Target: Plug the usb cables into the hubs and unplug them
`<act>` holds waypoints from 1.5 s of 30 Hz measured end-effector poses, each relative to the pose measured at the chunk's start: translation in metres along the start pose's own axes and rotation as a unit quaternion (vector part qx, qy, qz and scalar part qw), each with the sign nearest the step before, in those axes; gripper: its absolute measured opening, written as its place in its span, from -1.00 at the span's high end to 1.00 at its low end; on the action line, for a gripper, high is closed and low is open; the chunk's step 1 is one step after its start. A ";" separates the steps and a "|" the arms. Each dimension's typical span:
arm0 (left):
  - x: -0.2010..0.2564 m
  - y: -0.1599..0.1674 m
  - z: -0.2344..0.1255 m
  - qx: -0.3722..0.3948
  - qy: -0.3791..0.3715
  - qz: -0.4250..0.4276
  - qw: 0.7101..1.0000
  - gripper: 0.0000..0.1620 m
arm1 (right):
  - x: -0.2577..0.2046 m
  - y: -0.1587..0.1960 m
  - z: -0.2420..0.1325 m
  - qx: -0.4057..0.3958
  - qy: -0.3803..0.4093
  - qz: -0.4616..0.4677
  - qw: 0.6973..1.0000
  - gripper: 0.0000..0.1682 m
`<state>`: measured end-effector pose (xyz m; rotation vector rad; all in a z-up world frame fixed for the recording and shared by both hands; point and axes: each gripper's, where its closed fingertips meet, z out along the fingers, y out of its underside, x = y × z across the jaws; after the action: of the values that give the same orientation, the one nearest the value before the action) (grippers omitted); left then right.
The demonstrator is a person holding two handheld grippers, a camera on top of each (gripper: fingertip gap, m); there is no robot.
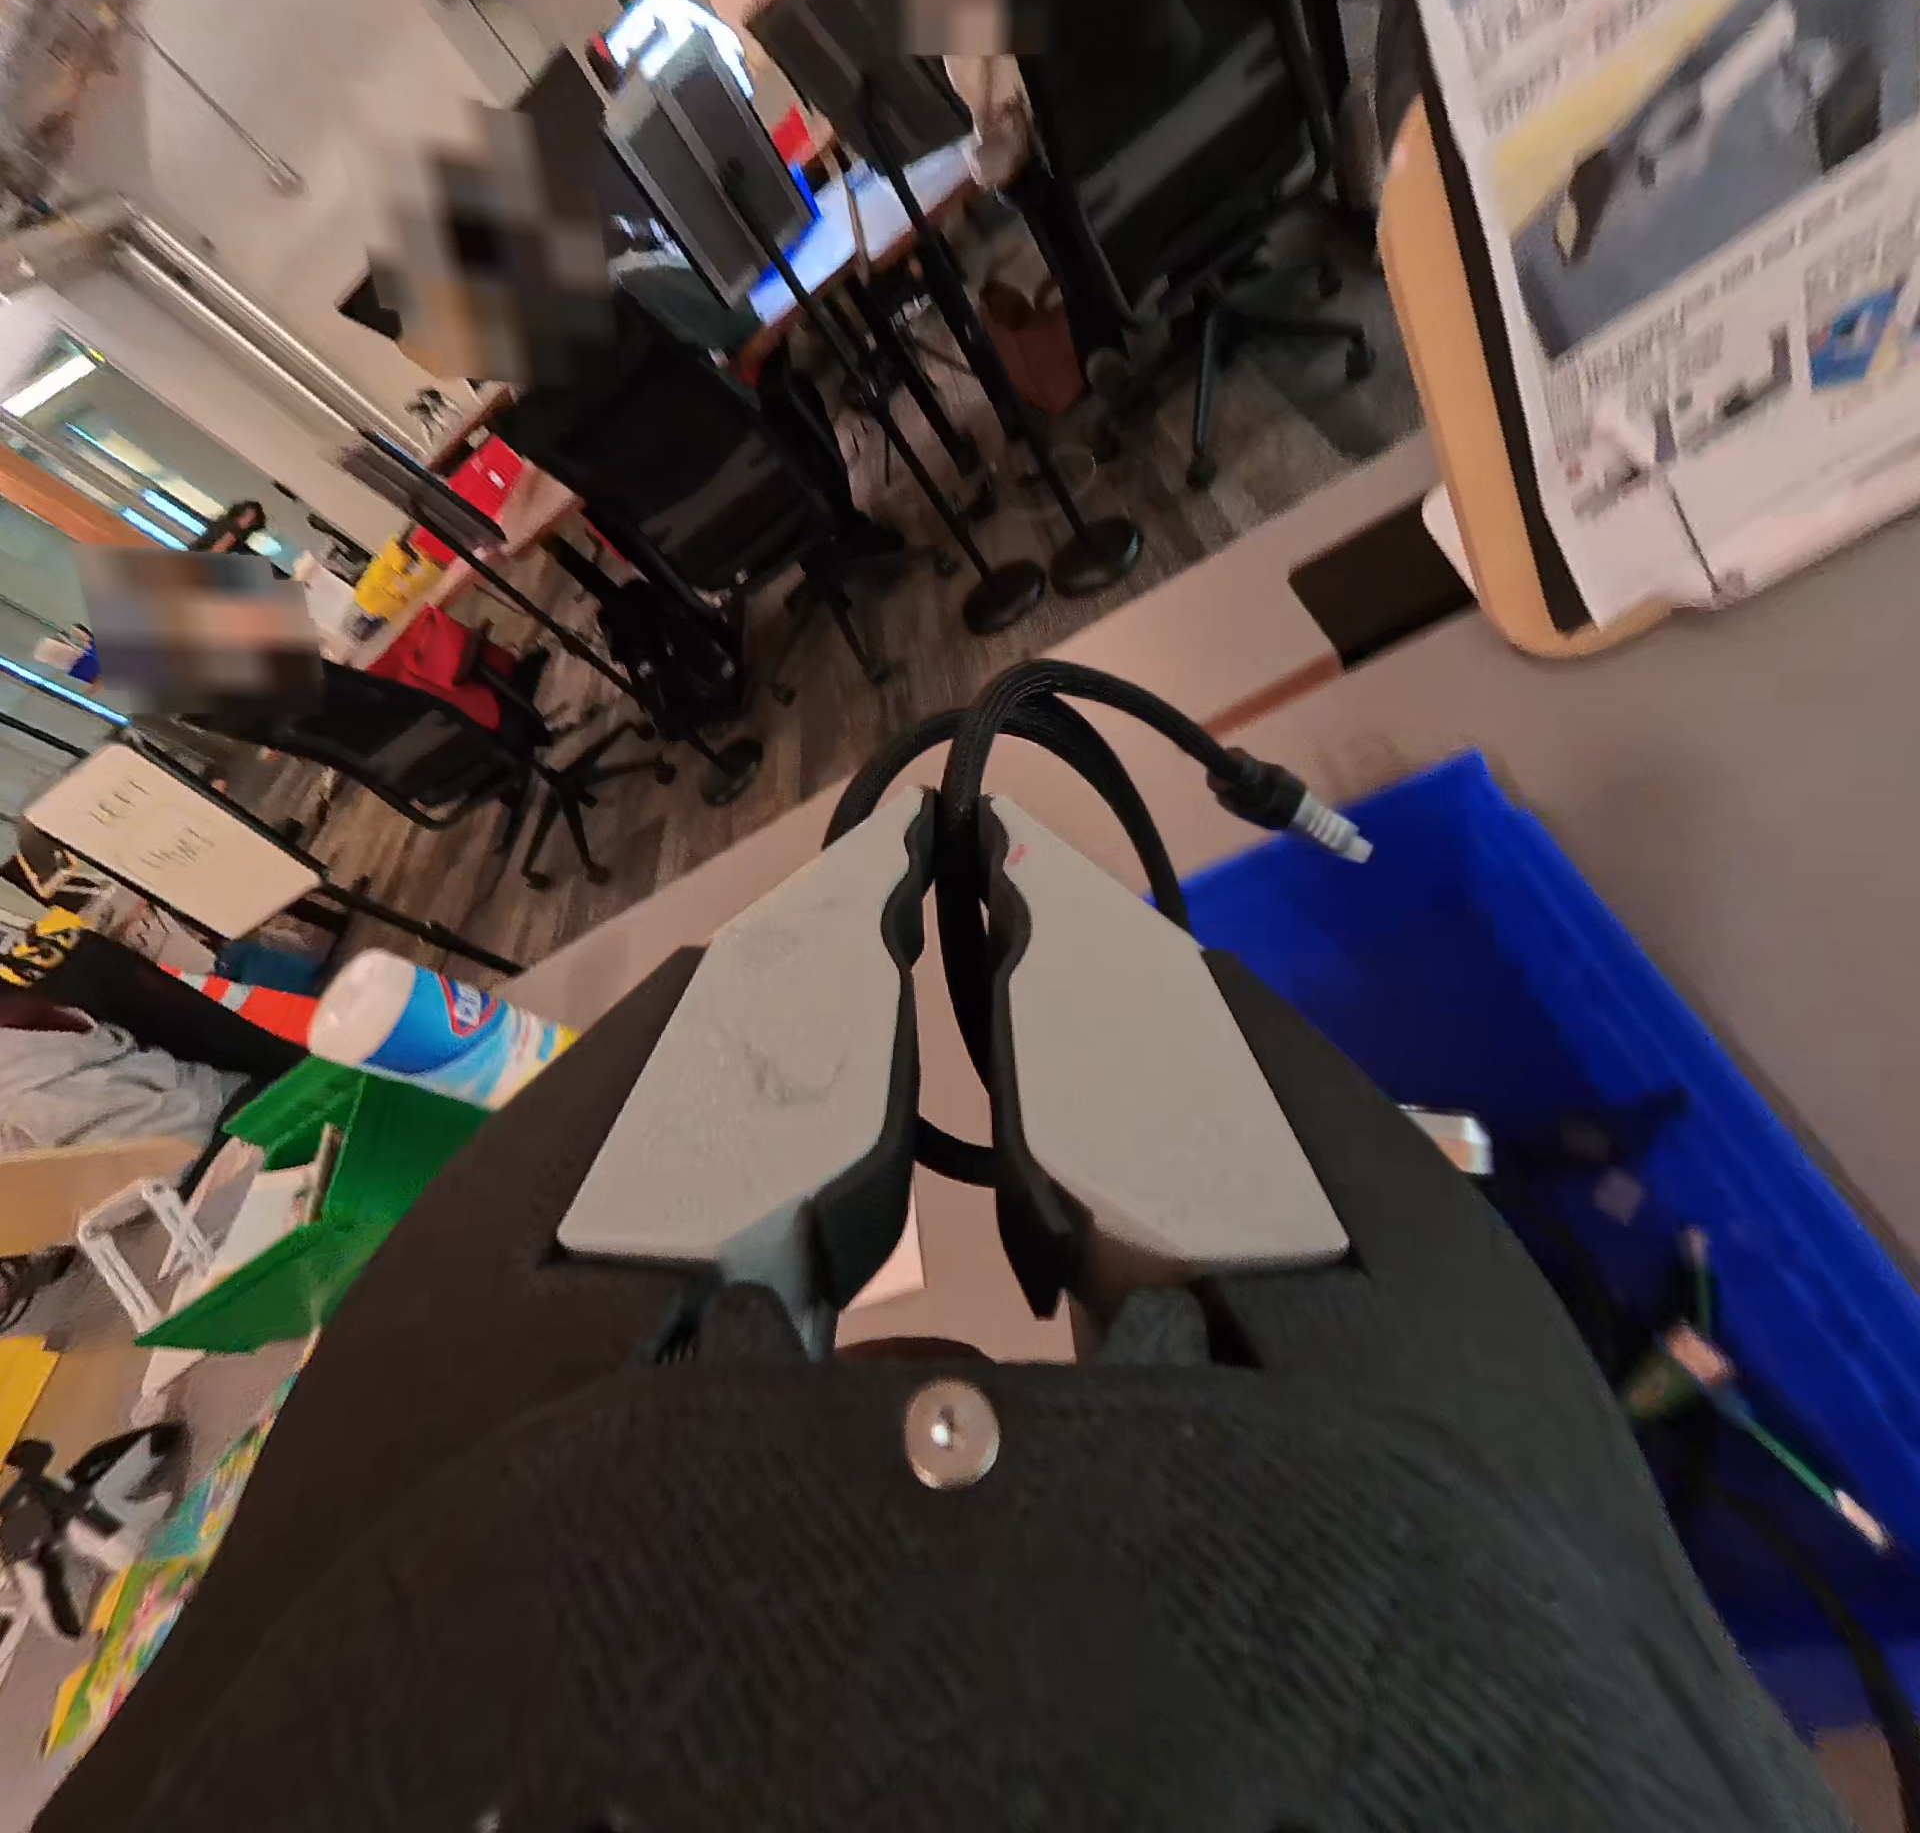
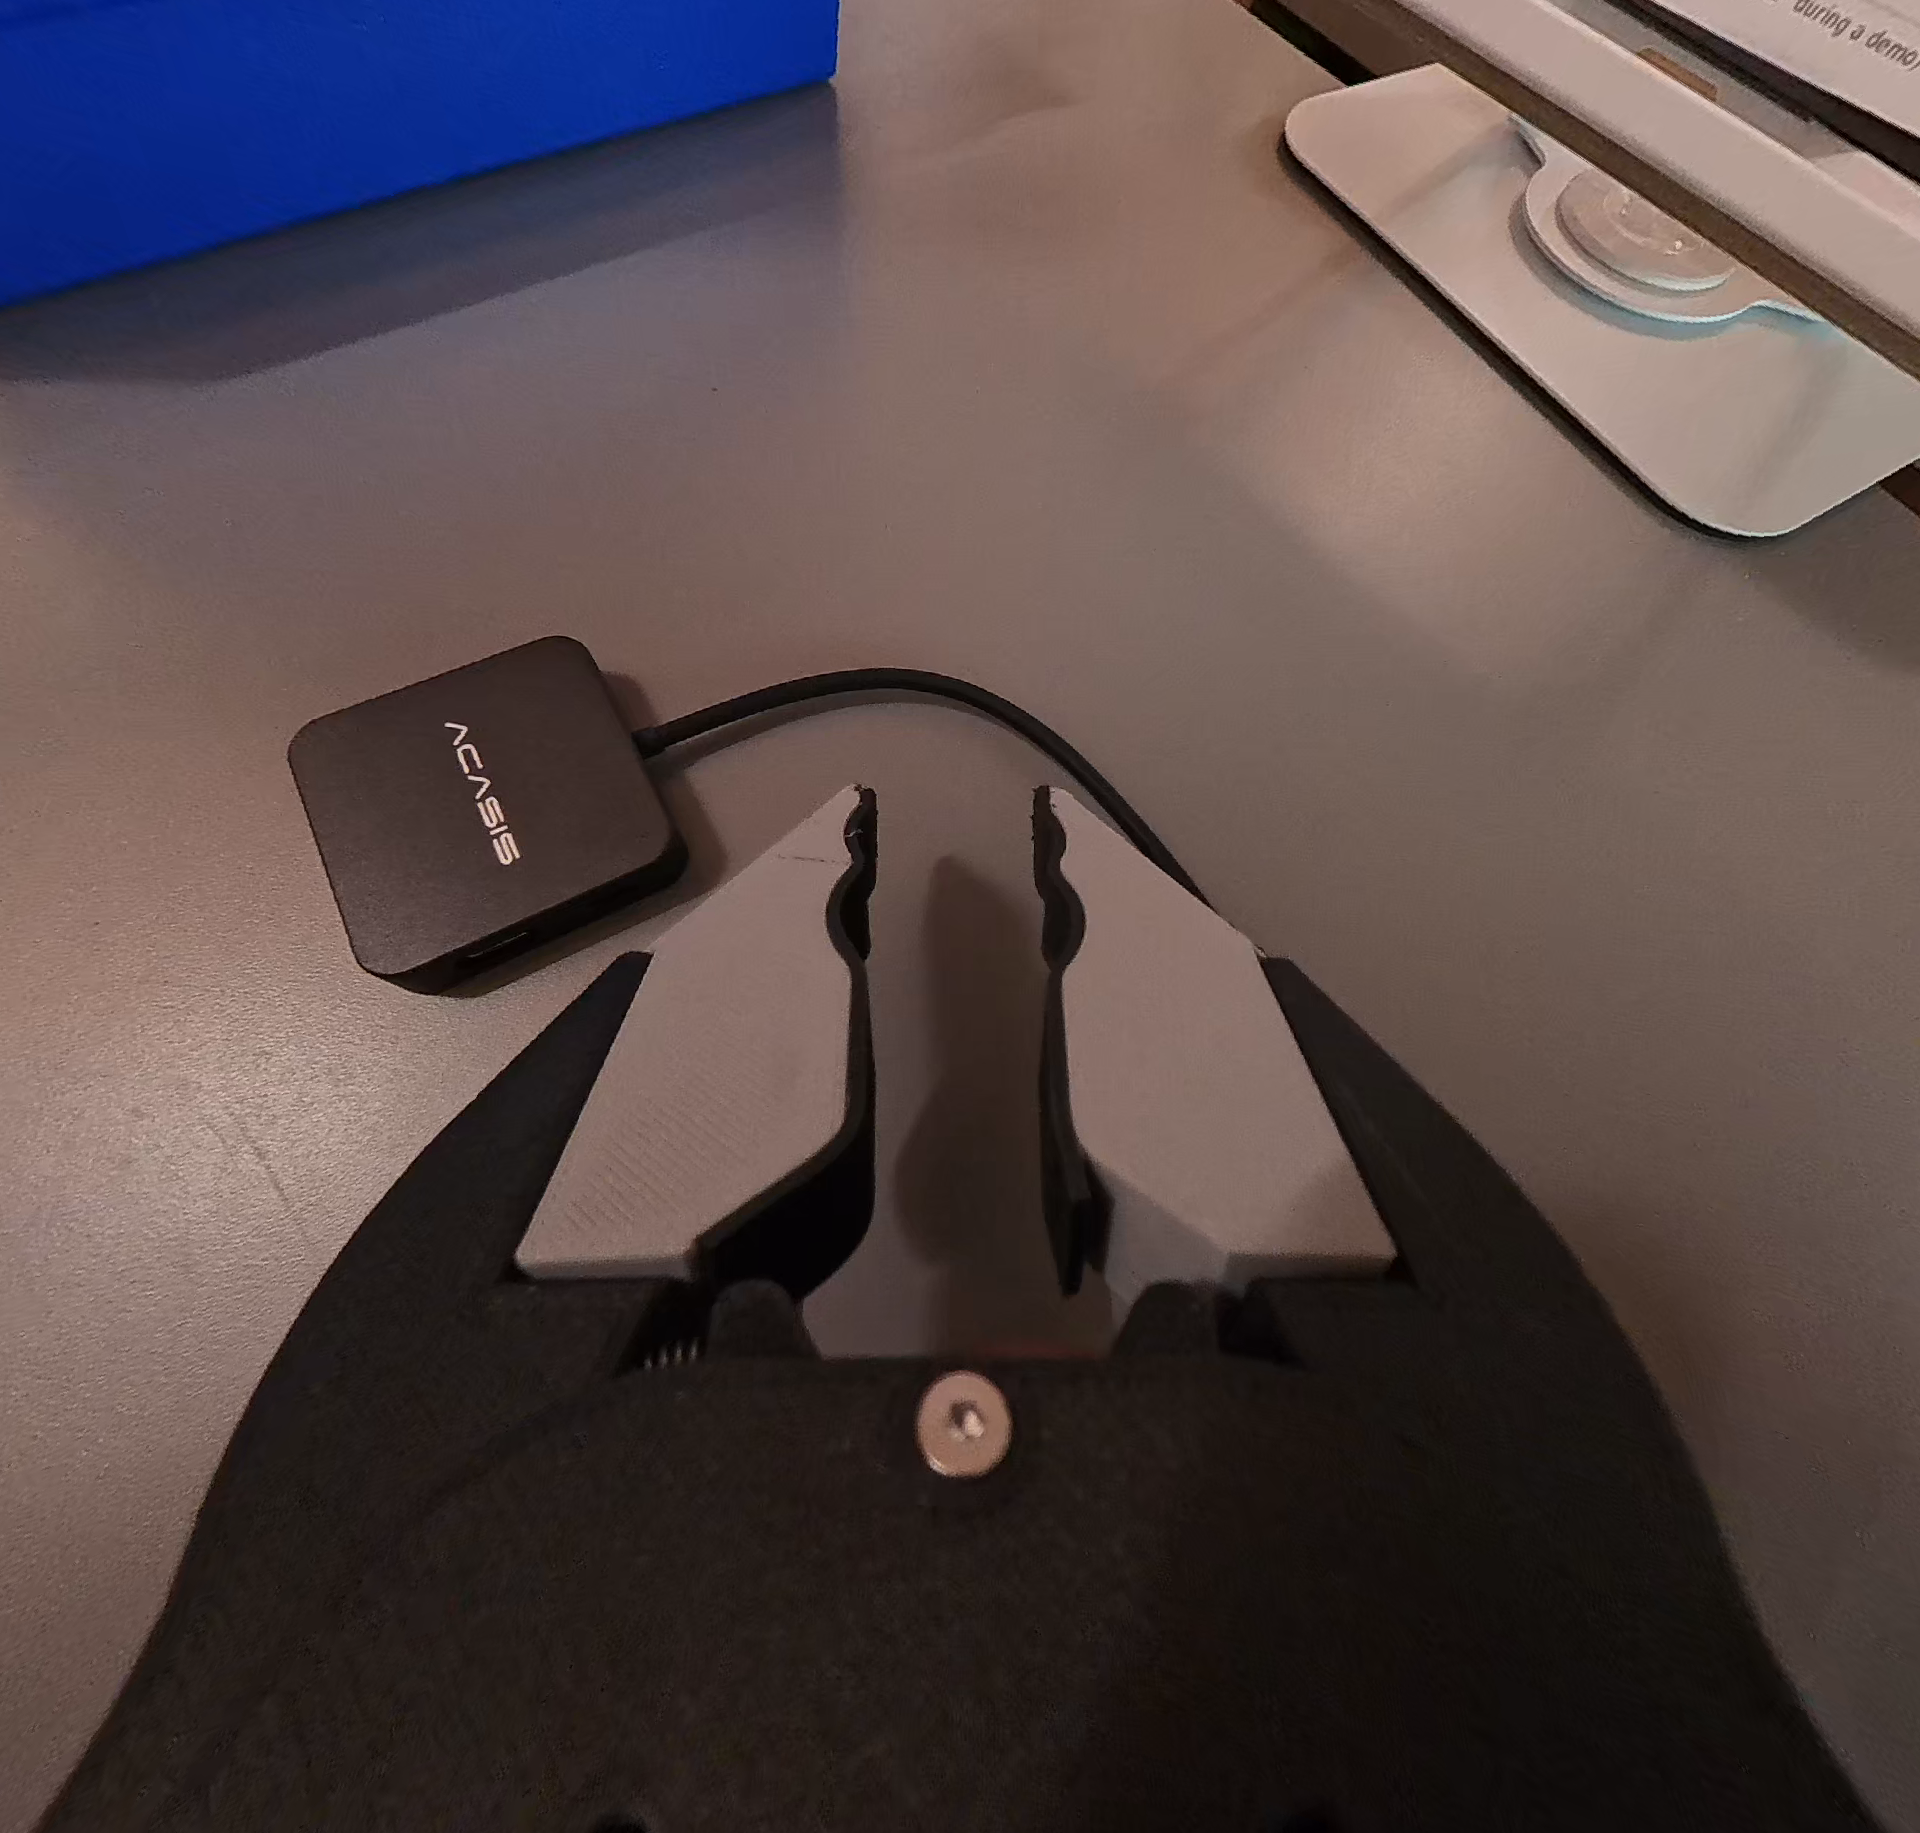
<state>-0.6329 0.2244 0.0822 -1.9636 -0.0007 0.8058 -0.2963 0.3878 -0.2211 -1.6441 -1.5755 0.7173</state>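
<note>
Left gripper (image 1: 961,812) pinches a looped black braided cable (image 1: 1091,703) aloft, beside a blue bin (image 1: 1475,962). Right gripper (image 2: 954,812) — jaws spread, empty — hovers over the grey desk (image 2: 1143,557) near a square black hub (image 2: 483,796).

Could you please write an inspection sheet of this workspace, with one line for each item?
Surface: grey table, mostly bare.
Job's things: black square hub lying flat; blue bin beside it.
Clutter: wipes canister, green box, white stand base.
Grippers: left gripper shut on a black braided cable, lifted; right gripper open, empty, low over the table.
Cables: the hub's thin lead curves under the right finger.
Surroundings: office chairs, desks, poster board.
</note>
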 end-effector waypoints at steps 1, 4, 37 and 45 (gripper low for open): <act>-0.006 -0.012 0.006 0.012 -0.007 -0.001 1.000 0.95 | 0.000 0.000 0.000 -0.001 -0.001 0.000 1.000 0.67; -0.001 -0.028 0.037 0.020 0.005 -0.002 1.000 0.95 | 0.000 0.002 0.002 -0.007 0.000 -0.003 1.000 0.68; 0.110 0.200 -0.032 -0.234 0.253 -0.123 0.931 0.29 | -0.007 0.005 0.005 -0.011 -0.006 -0.013 1.000 0.67; 0.150 0.272 -0.049 -0.373 0.286 -0.098 0.877 0.36 | -0.018 0.000 0.006 -0.005 -0.019 -0.022 1.000 0.67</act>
<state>-0.5778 0.0913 -0.1976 -2.8155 -0.1811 0.0329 -0.3024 0.3708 -0.2259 -1.6069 -1.6379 0.7228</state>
